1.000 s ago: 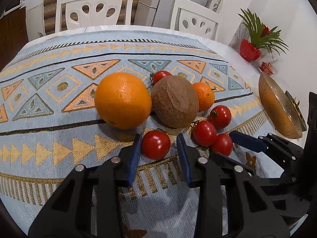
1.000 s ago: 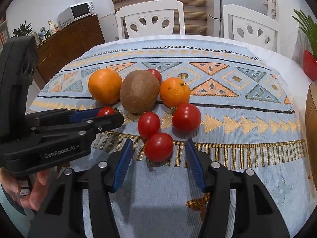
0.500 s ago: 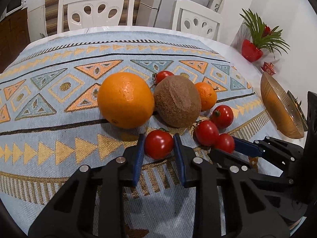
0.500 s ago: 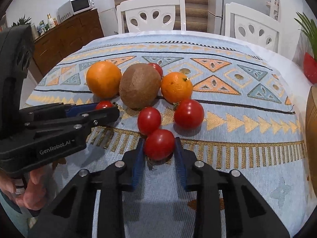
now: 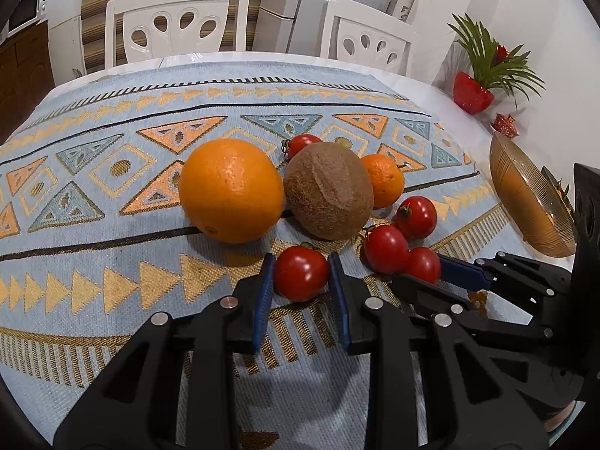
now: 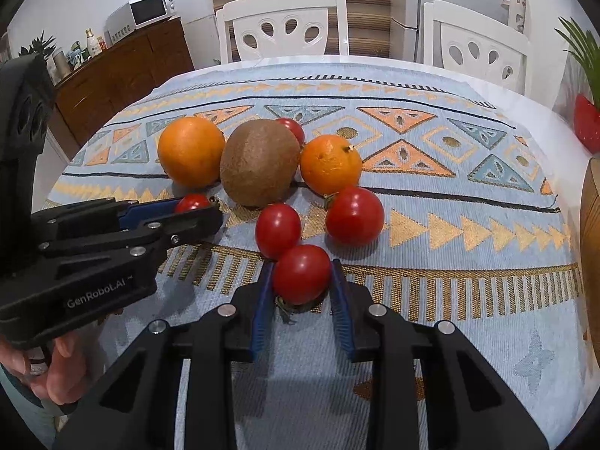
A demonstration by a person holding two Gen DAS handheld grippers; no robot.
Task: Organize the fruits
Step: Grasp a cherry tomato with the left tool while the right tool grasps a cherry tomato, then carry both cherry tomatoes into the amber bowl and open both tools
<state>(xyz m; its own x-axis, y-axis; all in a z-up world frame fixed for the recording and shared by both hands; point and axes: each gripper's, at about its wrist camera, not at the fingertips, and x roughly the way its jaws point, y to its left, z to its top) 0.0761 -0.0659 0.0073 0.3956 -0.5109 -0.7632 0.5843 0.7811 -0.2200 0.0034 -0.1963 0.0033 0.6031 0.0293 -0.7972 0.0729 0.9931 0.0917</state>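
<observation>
A dining room with white chairs [image 5: 180, 22] holds a round bench under a blue patterned cloth [image 5: 93, 195], and the fruit sits bunched near the middle of it: a big orange [image 5: 230, 189], a brown kiwi [image 5: 330, 189], a small orange [image 5: 384, 180] behind the kiwi, and several tomatoes. An amber glass bowl [image 5: 525, 202] waits at the right edge of the bench, well apart from the pile.

A second ago both claws were spread wide around their tomatoes with clear gaps on each side. Now both have narrowed until the blue pads meet the skin. That suggests the grasp step is finishing and the fruit is ready to be lifted, probably toward the bowl, though nothing has left the cloth yet.

The left claw [image 5: 302, 275] is closed onto the near tomato [image 5: 301, 273], which lies just in front of the big orange and the kiwi, a pad pressing each flank. The right claw [image 6: 302, 279] likewise grips the front tomato [image 6: 302, 273], its stem turned down toward the cloth. That tomato touches another tomato [image 6: 278, 230] behind it, so lifting could nudge the neighbour. A third tomato [image 6: 354, 215] sits just beside them, and one more [image 6: 290, 127] peeks out behind the kiwi.
</observation>
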